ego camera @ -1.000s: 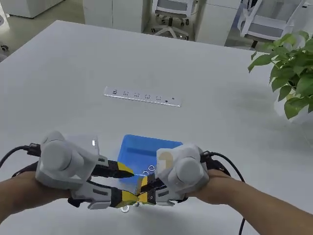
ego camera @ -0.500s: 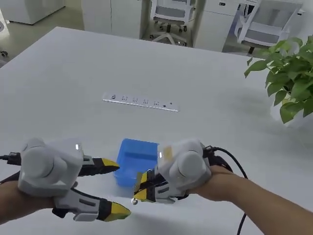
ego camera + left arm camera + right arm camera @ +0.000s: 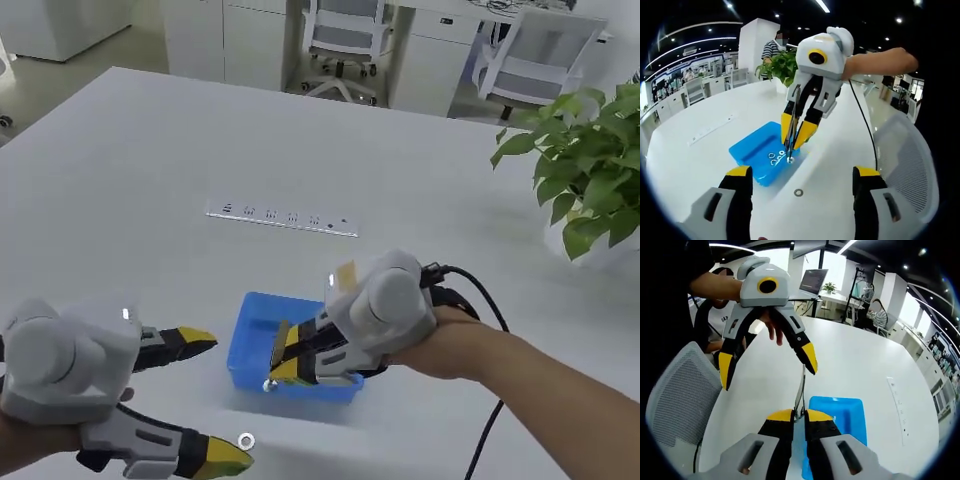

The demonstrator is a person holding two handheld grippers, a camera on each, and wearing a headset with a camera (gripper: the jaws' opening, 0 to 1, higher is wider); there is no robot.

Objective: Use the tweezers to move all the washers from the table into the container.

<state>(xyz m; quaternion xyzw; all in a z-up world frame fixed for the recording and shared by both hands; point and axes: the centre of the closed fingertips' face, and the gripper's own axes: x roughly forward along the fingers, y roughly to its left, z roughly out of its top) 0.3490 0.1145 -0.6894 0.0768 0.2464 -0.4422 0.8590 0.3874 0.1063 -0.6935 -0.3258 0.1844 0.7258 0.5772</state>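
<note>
Washer (image 3: 789, 160) hangs at the tips of the tweezers (image 3: 792, 120), just over the near edge of the container (image 3: 245, 350), so it should fall inside. My right gripper (image 3: 288, 362) fingers squeeze the tweezers shut. My left gripper (image 3: 218, 398) waits wide open and empty near the last washer (image 3: 246, 440) on the bench (image 3: 150, 150).

Container (image 3: 252, 335) — solid blue, unpatterned. Washer (image 3: 245, 441) on table (image 3: 150, 140): silver against pale grey-white. Tweezers (image 3: 793, 125): bare metal grey. Left gripper (image 3: 215, 400) and right gripper (image 3: 285, 368): white-grey shells, black jaws, yellow tips. Plant (image 3: 585, 170) — green leaves. Cable (image 3: 470, 300): black.
</note>
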